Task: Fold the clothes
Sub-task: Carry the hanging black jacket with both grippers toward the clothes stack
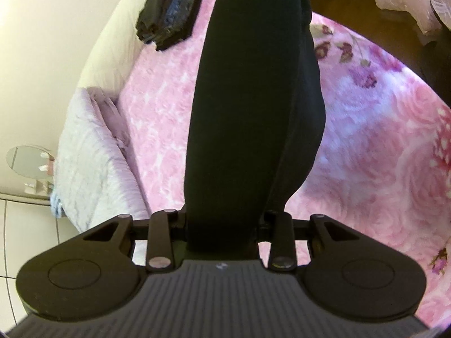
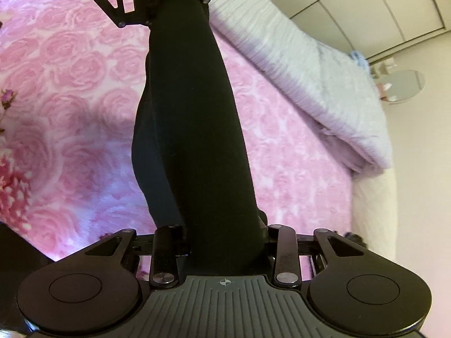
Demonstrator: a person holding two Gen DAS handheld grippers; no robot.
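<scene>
Fig. Black garment (image 1: 253,98) stretched in the air between two hand-held grippers, above a bed with a pink rose blanket (image 1: 366,140); both wrist views look along the cloth.

Left wrist view, L to R: pale quilt (image 1: 90,152) bunched at the bed edge; a dark pile of clothes (image 1: 166,11) lies near the far edge, apart from the held piece; centre, the left gripper (image 1: 225,225) is pinched on one end of the garment, cloth filling the gap betw. its jaws; the fabric sags to the right w/ a loose bulge.

Right wrist view, L to R: blanket; centre, the right gripper (image 2: 228,239) likewise nipped on the other end of the garment, whose far end runs up to the left gripper at the top of frame; quilt (image 2: 310,84) at right.

Risks (judged):
- Thick roll of cloth in each pinch; if pulled tauter, an end may slide out & drop in a heap.
- Sagging layer may land creased or skewed when lowered, spoiling edge alignment.
- Lowering too near the quilt could drape cloth over it, not flat.

Whether this is an early or late fold of the piece can't be told.
</scene>
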